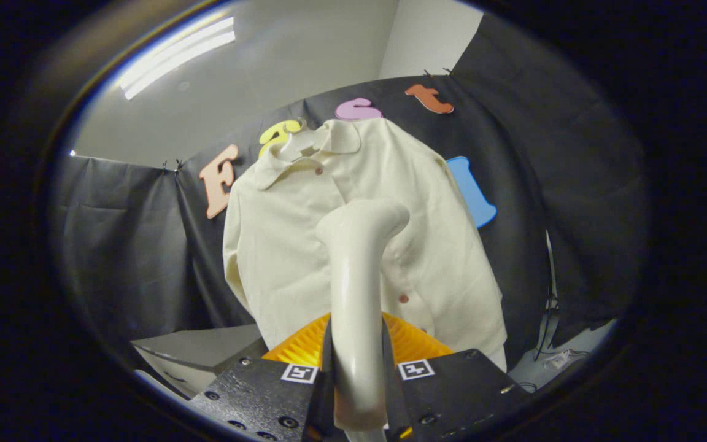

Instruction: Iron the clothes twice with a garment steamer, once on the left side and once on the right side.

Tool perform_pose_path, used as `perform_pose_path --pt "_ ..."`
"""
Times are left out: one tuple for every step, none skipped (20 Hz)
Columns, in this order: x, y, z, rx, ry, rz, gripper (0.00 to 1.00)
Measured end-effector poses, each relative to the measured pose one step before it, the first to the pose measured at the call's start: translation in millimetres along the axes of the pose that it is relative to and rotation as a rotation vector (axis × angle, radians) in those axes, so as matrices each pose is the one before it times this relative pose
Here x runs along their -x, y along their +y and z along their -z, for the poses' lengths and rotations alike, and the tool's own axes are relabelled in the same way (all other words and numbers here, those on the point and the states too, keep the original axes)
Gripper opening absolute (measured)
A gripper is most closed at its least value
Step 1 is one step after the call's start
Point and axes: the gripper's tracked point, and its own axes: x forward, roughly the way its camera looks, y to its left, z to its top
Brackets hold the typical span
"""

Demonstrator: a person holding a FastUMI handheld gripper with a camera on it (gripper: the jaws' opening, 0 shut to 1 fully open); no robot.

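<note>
Steamer (359,288) clamped between jaws — head before hanging shirt (304,245).

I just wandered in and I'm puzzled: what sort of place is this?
Probably a makeshift recording booth indoors, not a home: black cloth walls, a cream shirt hung up for steaming, and a hand-held gripper shut on a garment steamer aimed at it.

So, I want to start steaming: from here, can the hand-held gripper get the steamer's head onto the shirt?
Probably yes. The hand-held gripper is shut on the steamer, whose head points at the hanging shirt, and nothing stands between them. Whether the head touches the cloth yet, I cannot tell.
</note>
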Motion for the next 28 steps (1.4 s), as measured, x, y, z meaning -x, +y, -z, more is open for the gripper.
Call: perform_pose_path --pt "-9.87 -1.97 -17.95 0.01183 -0.02166 0.00560 0.33" --pt "-9.11 -1.10 -14.11 0.01913 -0.01239 0.00355 0.33" --pt "-10.70 -0.92 -13.00 0.01511 -0.01230 0.00409 0.33" --pt "-8.52 -1.61 -7.39 0.01297 -0.00120 0.00871 0.33" --pt "-7.53 -1.34 -9.39 0.00440 -0.01231 0.00971 0.33" --pt "-6.11 0.81 -6.77 -0.00120 -0.00629 -0.00144 0.33" --pt "-5.55 1.66 -7.11 -0.01480 -0.01224 -0.00449 0.33" --pt "-6.81 1.47 -5.30 -0.00996 -0.01073 -0.00389 0.33" --pt "-6.93 -0.39 -4.64 -0.00958 -0.00908 0.00111 0.33" --pt "-8.13 -0.31 -4.64 -0.00737 -0.00735 0.00074 0.33" --pt "-7.78 -1.76 -3.87 -0.01125 -0.00659 0.00606 0.33" --pt "-7.49 -1.53 -2.43 -0.00403 -0.00235 -0.00337 0.33" --pt "-3.26 -0.11 6.22 -0.01363 0.02940 -0.00893 0.33" --pt "-3.33 -0.09 -1.38 -0.00498 -0.00869 -0.00770 0.33" --pt "-0.98 -0.23 1.62 -0.00399 0.00287 -0.00684 0.33" --pt "1.23 -2.45 1.65 -0.00453 -0.00112 -0.00460 0.33" --pt "0.53 -1.79 2.87 -0.00573 -0.00096 -0.00311 0.33" --pt "-0.85 -2.32 5.45 0.00025 0.00965 0.00126 0.33" --pt "1.22 -4.03 7.87 0.00795 0.01478 0.00798 0.33" --pt "2.98 -4.29 5.53 0.00342 0.00452 0.00872 0.33" --pt "4.03 -2.64 7.27 -0.00372 0.01474 0.00598 0.33" --pt "3.69 -3.68 5.83 -0.00965 0.00604 0.00441 0.33" --pt "3.11 -3.58 5.55 -0.00932 0.00395 0.00217 0.33" --pt "2.48 -4.28 6.21 -0.00808 0.01072 0.00190 0.33" --pt "2.79 -4.68 6.93 -0.01155 0.01155 0.00825 0.33" --pt "3.15 -6.13 5.71 -0.01404 0.00557 0.01218 0.33" --pt "3.27 -3.82 8.23 -0.00528 0.01587 0.00651 0.33" --pt "4.08 -5.76 7.02 -0.00538 0.00750 0.00691 0.33"
